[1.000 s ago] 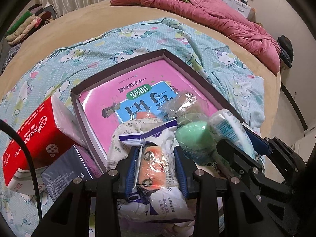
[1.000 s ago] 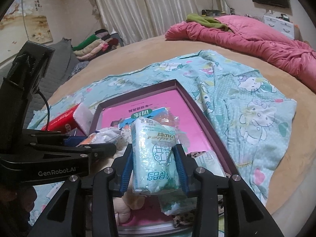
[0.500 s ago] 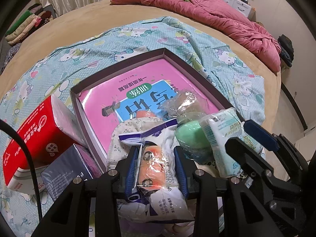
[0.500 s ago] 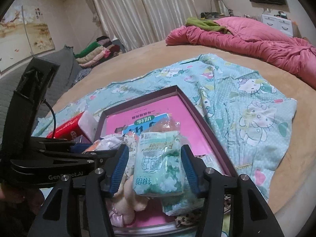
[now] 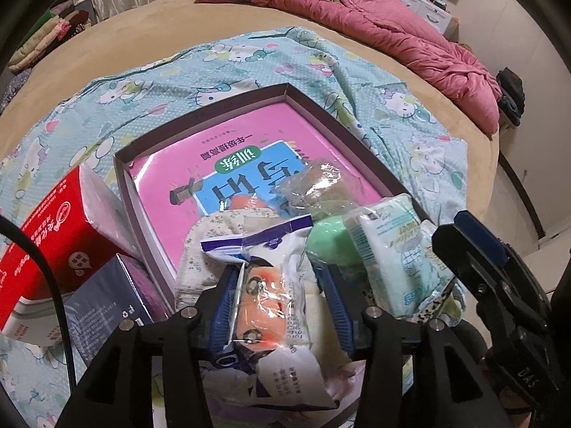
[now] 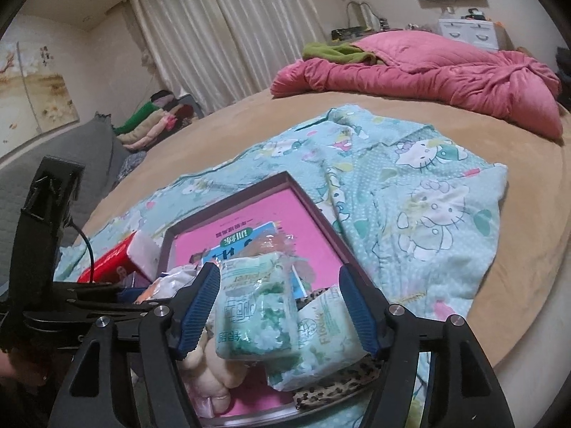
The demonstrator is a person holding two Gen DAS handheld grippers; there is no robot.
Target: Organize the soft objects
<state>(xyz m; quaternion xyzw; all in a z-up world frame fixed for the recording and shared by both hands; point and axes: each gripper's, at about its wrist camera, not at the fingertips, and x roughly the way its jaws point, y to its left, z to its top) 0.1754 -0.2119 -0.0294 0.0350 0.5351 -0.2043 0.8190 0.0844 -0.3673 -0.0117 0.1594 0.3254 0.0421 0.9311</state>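
Nearest in the left wrist view, the left gripper [image 5: 282, 303] pinches a clear packet [image 5: 271, 306] with an orange toy inside; its blue pads press both sides of the packet, which runs back between the fingers and out over the near end of the tray [image 5: 200, 125]. Just right of that packet lies a pale green tissue pack [image 5: 389, 260], beside a green ball [image 5: 328, 242] and a crinkled clear bag [image 5: 317, 189].

In the right wrist view, the right gripper [image 6: 282, 310] is spread wide. The tissue pack [image 6: 257, 306] stands between its blue pads, close to the left pad and clear of the right one; whether the left pad touches it cannot be told. A second tissue pack [image 6: 321, 335] lies lower right of the first, on a leopard-print cloth [image 6: 342, 378], and a pale plush toy [image 6: 210, 371] sits under the left finger.

These soft things crowd the near end of the tray. Farther in, the tray holds a pink book [image 5: 228, 164] with a blue panel. Left of the tray stand a red tissue box [image 5: 50, 235] and a dark blue box [image 5: 103, 306]. The tray rests on a teal cartoon-cat sheet [image 6: 428, 214] spread over a tan bed [image 6: 535, 249]. At the far end lies a pink quilt [image 6: 446, 71] with a green cloth [image 6: 332, 51] on it, and curtains [image 6: 221, 35] hang behind.
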